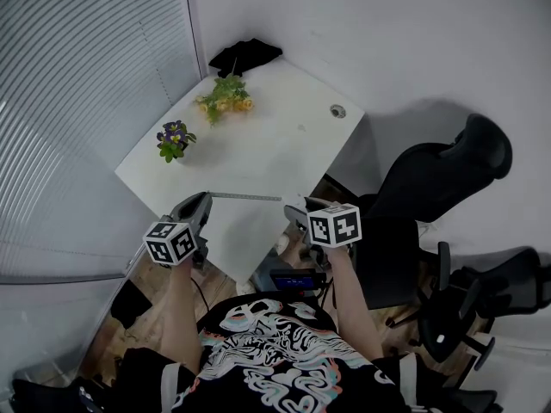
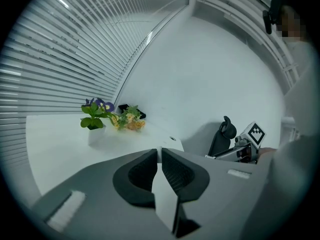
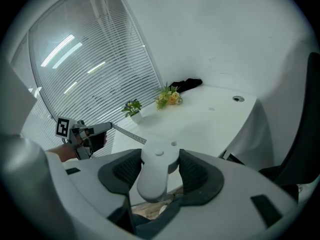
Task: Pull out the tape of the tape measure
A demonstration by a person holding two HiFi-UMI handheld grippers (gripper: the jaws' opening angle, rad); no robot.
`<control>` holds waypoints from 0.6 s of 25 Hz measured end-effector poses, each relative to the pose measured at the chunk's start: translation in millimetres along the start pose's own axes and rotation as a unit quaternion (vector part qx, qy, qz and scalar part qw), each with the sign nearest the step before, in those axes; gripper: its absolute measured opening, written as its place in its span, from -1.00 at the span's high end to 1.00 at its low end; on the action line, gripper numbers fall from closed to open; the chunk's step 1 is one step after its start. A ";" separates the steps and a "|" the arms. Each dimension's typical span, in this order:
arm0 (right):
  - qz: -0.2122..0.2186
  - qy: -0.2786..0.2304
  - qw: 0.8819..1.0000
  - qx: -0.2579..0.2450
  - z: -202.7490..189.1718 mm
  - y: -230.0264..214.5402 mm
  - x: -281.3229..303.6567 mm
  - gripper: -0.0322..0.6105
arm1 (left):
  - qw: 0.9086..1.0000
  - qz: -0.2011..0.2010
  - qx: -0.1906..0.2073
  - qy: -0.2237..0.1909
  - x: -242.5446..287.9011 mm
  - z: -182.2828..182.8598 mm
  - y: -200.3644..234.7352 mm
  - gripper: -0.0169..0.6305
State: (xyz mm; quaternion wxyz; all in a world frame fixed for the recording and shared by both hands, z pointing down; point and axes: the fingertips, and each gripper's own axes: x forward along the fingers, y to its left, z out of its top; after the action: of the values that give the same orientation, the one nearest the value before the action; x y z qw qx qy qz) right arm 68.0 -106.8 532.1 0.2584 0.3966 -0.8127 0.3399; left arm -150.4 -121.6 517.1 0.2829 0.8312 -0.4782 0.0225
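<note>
Blinds (image 1: 77,101) run along the left side of the white table (image 1: 275,144), and a potted purple flower (image 1: 175,140) and a yellow-flowered sprig (image 1: 225,97) sit on its far left part. At the table's near edge the left gripper (image 1: 203,201) has its jaws pinched together on the end of the tape (image 1: 247,196). The tape stretches straight above that edge to the white tape measure case (image 3: 155,171), clamped between the wide-set jaws of the right gripper (image 1: 297,212). A black office chair (image 1: 435,175) stands right of the table.
</note>
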 end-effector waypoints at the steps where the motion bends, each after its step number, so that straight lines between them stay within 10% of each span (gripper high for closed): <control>1: -0.001 0.000 1.000 -0.001 0.1 0.0 -0.3 0.16 | 1.000 0.001 -0.001 0.000 -0.6 -0.3 0.3 0.85; 15: -0.018 0.001 1.000 0.002 -3.8 -15.0 -8.5 0.16 | 1.000 0.021 -0.014 -0.005 -6.0 0.0 12.2 0.85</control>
State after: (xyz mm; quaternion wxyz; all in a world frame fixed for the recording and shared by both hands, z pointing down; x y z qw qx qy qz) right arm 85.6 -106.8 533.9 0.2645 0.4115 -0.8044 0.3370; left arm -163.5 -121.6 520.7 0.2920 0.8167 -0.4974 0.0175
